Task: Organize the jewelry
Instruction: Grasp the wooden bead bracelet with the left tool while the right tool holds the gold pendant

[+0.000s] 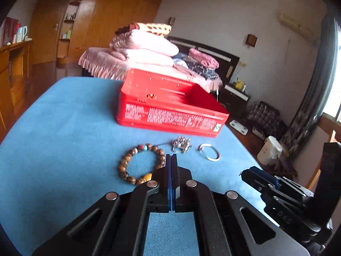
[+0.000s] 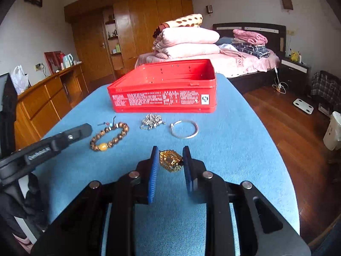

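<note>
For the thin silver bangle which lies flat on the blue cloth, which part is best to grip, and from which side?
Probably grip the silver bangle across its thin band on the near arc, coming from above with one finger inside the ring and one outside. It lies flat on the blue cloth, so a level approach finds no edge. The beaded bracelet lies well aside.

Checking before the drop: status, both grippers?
Left gripper shut, empty. Right gripper shut on gold ornament. Red box open ahead; bead bracelet, silver chain, silver bangle lie between.

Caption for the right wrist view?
Right gripper holds a gold ornament above the blue table, facing an open red box.
</note>
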